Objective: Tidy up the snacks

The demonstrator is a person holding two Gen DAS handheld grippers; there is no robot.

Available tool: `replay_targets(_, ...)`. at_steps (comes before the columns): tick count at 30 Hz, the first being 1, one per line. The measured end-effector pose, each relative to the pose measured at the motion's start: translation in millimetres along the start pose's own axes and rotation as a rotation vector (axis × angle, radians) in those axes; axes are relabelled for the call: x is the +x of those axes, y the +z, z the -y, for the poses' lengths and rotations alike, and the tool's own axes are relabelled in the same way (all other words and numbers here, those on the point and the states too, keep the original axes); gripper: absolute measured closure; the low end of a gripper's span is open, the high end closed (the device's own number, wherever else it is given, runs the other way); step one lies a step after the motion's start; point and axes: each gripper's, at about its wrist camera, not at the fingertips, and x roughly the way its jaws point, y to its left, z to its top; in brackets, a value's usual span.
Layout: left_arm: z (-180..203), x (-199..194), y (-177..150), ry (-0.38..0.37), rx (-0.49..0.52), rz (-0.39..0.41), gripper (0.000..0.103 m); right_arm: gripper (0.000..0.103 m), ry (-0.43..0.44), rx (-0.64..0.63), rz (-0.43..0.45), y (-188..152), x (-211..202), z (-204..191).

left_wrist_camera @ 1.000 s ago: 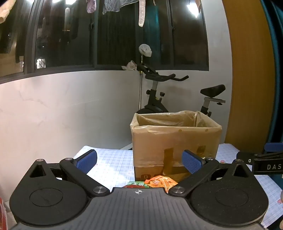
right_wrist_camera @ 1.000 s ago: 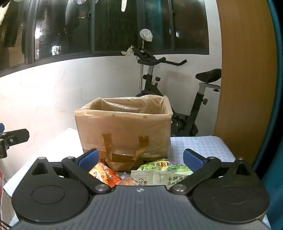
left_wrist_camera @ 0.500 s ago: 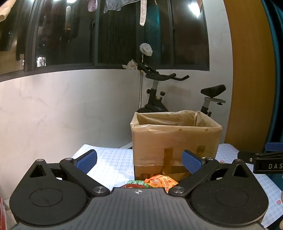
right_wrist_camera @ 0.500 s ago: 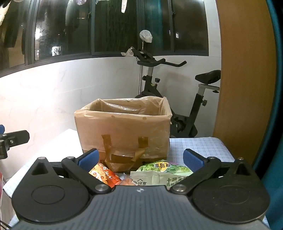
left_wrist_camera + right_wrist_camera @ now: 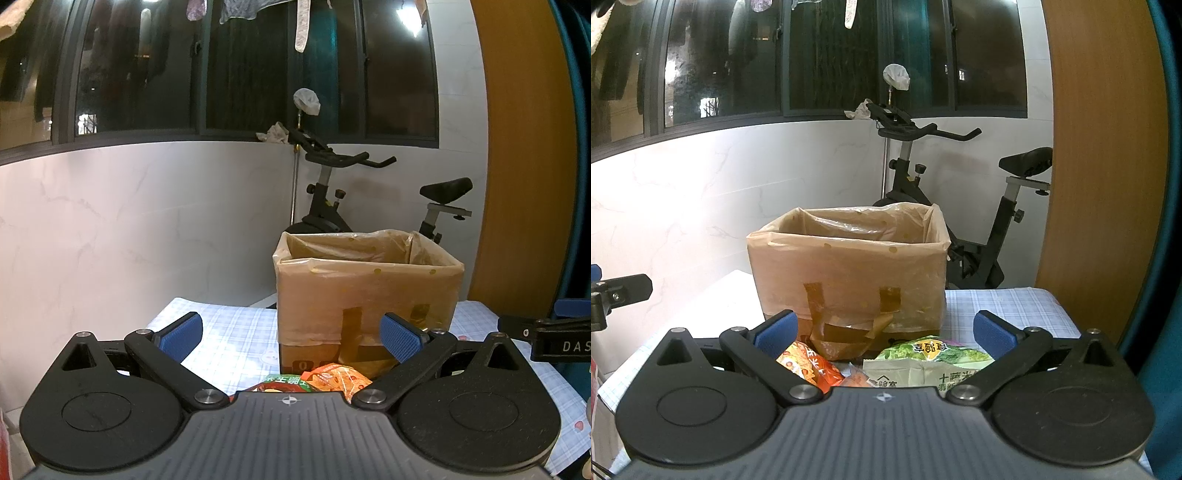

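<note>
Holding both my left fingers (image 5: 291, 334) and right fingers (image 5: 884, 332) spread wide and empty above the snack packets (image 5: 929, 363) lying on the counter (image 5: 1008, 306) before the lined box (image 5: 849, 269), I judged lowering squarely over one packet best.

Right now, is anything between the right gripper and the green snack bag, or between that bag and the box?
Nothing visible. The right gripper, jaws open, sits just behind the green bag, which lies in front of the box; its top is open.
</note>
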Motion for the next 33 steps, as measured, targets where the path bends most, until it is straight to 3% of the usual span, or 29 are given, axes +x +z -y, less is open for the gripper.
replay_targets(33,-0.5,-1.1,-2.1,-0.016,-0.012,-0.005,0.000,0.000,-0.001,-0.003,-0.001,-1.0,-0.1,-0.4)
